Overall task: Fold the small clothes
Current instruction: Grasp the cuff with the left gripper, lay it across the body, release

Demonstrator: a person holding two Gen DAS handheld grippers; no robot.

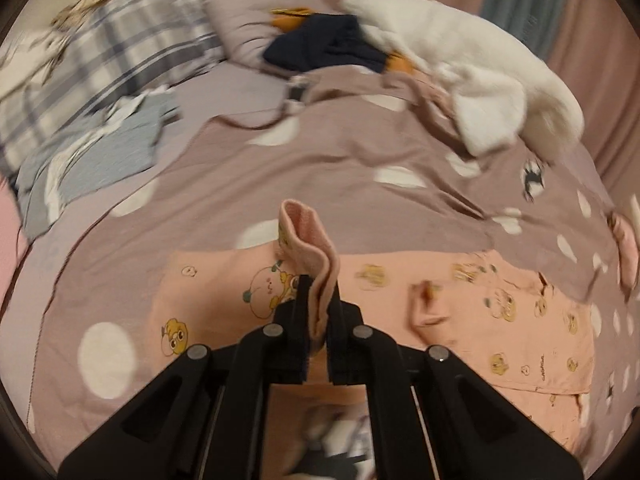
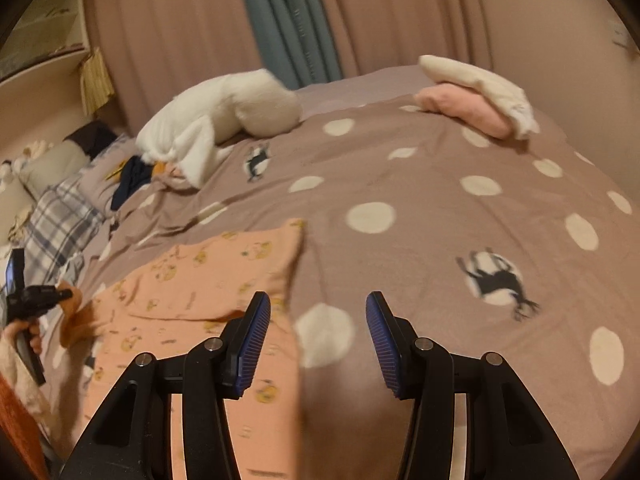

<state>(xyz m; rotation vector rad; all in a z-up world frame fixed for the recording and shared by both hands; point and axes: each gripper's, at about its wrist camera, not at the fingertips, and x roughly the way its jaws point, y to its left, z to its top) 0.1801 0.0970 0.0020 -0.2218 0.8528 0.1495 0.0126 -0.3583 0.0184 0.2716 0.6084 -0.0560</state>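
so the left gripper [image 1: 318, 300] is clamped on a lifted flap of the pink top [image 1: 460, 312], which lies flat on the duvet [image 1: 340, 168] stretching rightward, while the right gripper [image 2: 318, 320] hangs unclenched, empty, over its far edge.

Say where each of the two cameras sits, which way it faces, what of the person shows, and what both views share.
Left wrist: rides the left tool, angled down at the bed; the tool is shut on a fold of the pink garment.
Right wrist: rides the right tool, open, facing the curtains; a hand at far left.
Shared: pink garment, dotted bedspread, white plush.
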